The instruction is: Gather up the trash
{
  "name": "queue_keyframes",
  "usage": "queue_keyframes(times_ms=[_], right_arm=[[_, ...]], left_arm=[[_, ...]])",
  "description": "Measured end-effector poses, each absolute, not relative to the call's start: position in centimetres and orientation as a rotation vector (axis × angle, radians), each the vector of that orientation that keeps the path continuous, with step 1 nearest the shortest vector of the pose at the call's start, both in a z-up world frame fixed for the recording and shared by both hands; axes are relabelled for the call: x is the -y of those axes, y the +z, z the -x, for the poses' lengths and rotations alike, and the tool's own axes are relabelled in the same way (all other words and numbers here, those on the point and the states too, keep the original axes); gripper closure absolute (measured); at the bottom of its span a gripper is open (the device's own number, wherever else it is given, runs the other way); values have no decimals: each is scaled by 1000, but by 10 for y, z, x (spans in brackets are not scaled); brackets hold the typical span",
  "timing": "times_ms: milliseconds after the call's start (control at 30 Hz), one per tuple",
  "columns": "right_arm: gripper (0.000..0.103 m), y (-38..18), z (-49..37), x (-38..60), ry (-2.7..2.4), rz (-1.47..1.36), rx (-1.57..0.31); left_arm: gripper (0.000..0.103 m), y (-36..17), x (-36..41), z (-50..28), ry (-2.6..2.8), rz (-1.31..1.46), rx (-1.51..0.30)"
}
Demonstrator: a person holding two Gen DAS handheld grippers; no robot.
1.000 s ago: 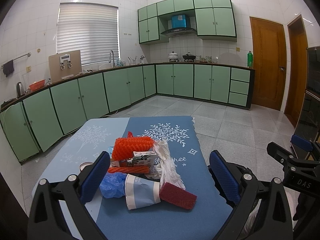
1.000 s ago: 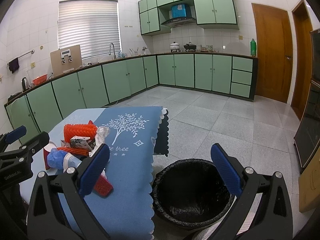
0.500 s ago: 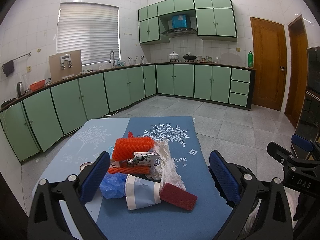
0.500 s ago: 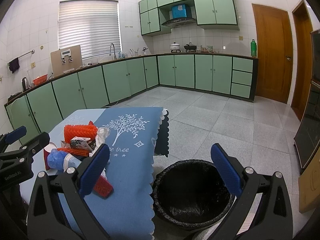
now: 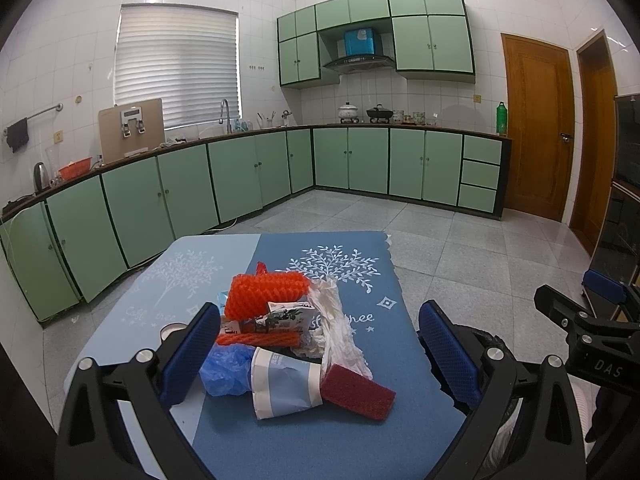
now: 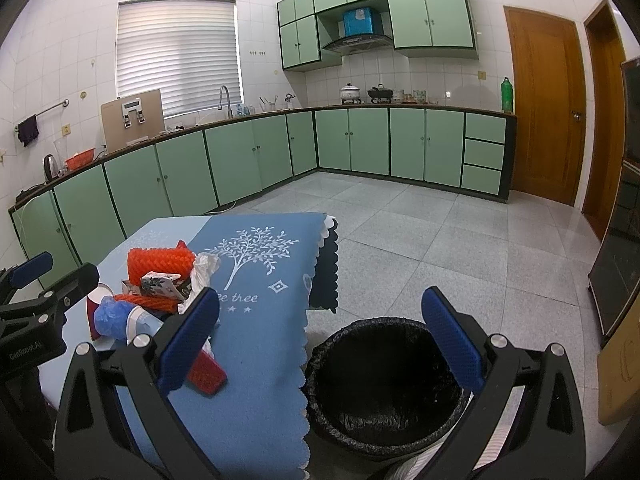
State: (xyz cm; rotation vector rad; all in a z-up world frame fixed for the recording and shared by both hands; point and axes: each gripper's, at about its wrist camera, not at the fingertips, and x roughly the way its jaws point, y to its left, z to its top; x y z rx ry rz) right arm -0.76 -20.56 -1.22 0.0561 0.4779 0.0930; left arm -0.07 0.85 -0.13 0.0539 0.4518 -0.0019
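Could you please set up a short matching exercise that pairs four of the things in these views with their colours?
Things:
1. foam net
2. trash bin liner
3. scouring pad
4. crumpled glove

Colours:
a. black
b. blue
c. orange
d. dark red

Pairs: 1-c, 2-a, 3-d, 4-b

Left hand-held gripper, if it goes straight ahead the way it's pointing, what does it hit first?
Most likely the crushed paper cup at the near edge of the trash pile, between the open left hand-held gripper fingers, though depth is uncertain.
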Motion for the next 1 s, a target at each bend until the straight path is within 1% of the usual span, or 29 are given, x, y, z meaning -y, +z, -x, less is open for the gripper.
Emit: queue_keyframes(times_ms=[567,1000], right_arm=[[5,-20,1,195,112,-64,-486],[5,-65,-29,150,213,-59,-565]], left_arm=[[6,-6,-26,-5,26,-58,-460],[6,-57,-87,-28,179,-63,-584]])
